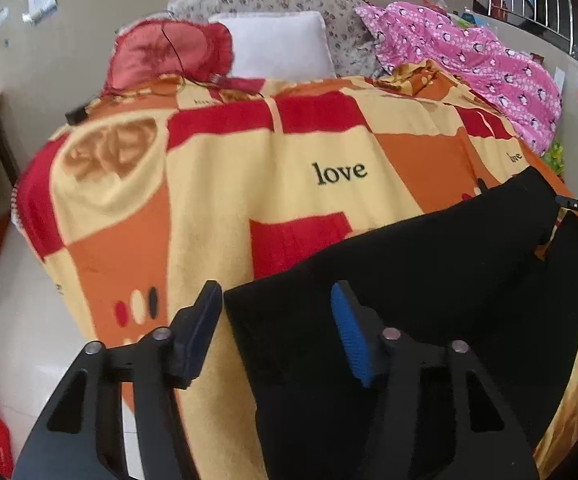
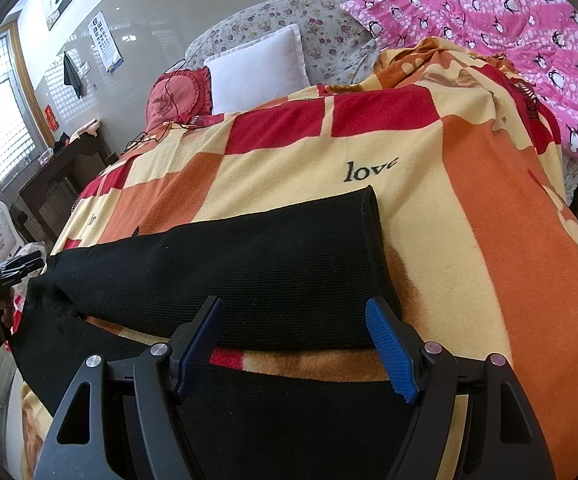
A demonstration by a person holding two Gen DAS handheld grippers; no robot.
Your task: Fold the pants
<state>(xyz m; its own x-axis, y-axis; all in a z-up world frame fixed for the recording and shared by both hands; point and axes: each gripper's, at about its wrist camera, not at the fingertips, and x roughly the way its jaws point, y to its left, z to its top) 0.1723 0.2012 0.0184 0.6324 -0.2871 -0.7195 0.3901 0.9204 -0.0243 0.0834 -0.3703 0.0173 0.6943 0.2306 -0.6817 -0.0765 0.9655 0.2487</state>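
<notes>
black ribbed pants (image 2: 273, 264) flat, legs apart, on blanket (image 2: 469, 208)

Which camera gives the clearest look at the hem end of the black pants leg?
The right wrist view: the black pants lie across the blanket with the leg's hemmed end fully visible. The left wrist view shows mostly a blurred dark mass, with that end only at its far right.

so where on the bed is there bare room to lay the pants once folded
The widest free patch is the blanket around the word love, between the black pants and the white pillow. The orange stretch right of the pants is also bare. Crowded: the head end with the red cushion and cable, and the pink quilt side.
</notes>
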